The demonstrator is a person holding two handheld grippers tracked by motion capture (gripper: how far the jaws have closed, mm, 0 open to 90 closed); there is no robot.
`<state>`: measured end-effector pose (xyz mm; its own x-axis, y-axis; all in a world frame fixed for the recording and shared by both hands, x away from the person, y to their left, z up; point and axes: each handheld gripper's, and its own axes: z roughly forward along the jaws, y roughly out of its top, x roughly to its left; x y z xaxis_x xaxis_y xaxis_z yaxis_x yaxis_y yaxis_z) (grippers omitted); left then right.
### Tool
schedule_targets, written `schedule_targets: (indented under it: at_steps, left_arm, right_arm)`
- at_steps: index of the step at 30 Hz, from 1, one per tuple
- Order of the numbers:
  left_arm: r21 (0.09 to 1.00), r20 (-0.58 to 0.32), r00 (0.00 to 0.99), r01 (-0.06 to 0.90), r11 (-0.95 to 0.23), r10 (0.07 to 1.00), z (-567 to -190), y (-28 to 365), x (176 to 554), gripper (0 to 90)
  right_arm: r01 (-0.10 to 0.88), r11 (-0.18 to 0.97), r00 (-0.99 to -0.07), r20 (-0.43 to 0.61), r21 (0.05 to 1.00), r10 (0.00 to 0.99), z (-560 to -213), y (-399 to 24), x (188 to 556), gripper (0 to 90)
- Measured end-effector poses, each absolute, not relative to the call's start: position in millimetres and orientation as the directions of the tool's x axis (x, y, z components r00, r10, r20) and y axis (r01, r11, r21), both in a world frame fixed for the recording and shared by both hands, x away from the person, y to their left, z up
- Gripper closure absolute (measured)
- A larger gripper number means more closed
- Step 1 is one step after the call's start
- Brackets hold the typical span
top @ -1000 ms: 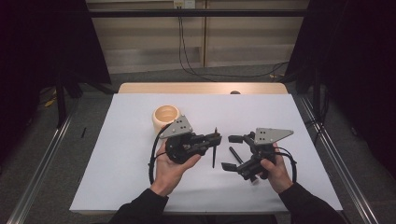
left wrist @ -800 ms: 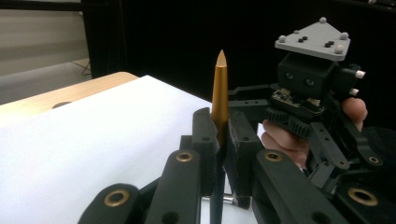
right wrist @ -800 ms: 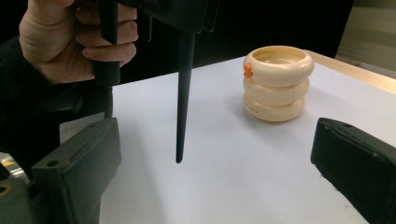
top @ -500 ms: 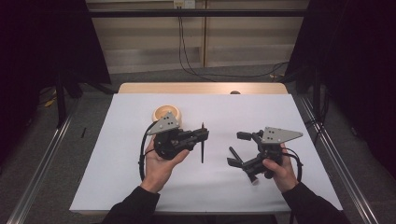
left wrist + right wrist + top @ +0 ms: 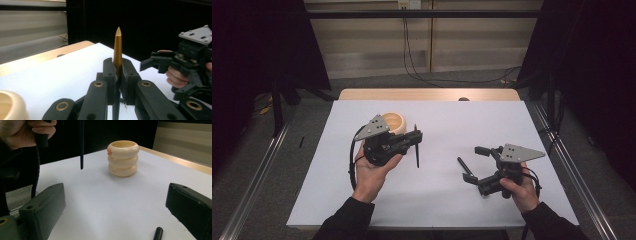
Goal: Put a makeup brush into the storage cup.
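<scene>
Sleeves: dark long sleeves (image 5: 343,221) on both forearms.
Grippers: black two-jaw frames, brass-ringed pivots (image 5: 98,84), grey triangular top plates (image 5: 523,152), black cables (image 5: 352,160).

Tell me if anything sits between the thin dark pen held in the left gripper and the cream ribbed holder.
Nothing visible does. The thin dark pen hangs beside the cream ribbed holder, with bare white table between them.

A white sheet covers the counter (image 5: 512,125), leaving a strip of pale wood bare along its far edge. Grey floor (image 5: 267,165) surrounds it, with a metal rail (image 5: 257,180) running along the floor on each side of the counter. Behind the far edge stands a beige panelled wall (image 5: 372,45), down which black cables (image 5: 412,55) hang and trail across the floor. Black curtains (image 5: 592,75) close off both sides, leaving them dark.
</scene>
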<state>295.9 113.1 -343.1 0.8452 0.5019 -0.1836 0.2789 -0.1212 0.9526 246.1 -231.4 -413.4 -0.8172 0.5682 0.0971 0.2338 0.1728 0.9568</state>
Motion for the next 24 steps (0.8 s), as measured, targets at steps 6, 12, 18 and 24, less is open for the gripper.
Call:
schedule_targets:
  at_steps: [6,12,18,24]
  left_arm:
    - [0.951,-0.168,0.833,0.278,-0.136,0.527,-342.9,116.6,297.7,83.9]
    - [0.953,-0.177,0.827,0.280,-0.119,0.533,-345.6,123.0,305.0,83.9]
    - [0.950,-0.179,0.802,0.291,-0.110,0.570,-342.9,130.9,311.4,83.9]
    - [0.949,-0.180,0.788,0.297,-0.107,0.589,-344.2,137.4,318.6,83.9]
  right_arm:
    - [0.243,0.168,-0.795,0.097,0.955,0.598,-417.3,-237.8,241.7,2.2]
    - [0.256,0.167,-0.774,0.098,0.952,0.625,-419.0,-247.6,235.3,2.3]
    - [0.280,0.156,-0.754,0.117,0.947,0.646,-422.3,-257.9,230.3,1.8]
    - [0.291,0.149,-0.732,0.120,0.945,0.671,-424.0,-264.4,221.8,1.7]
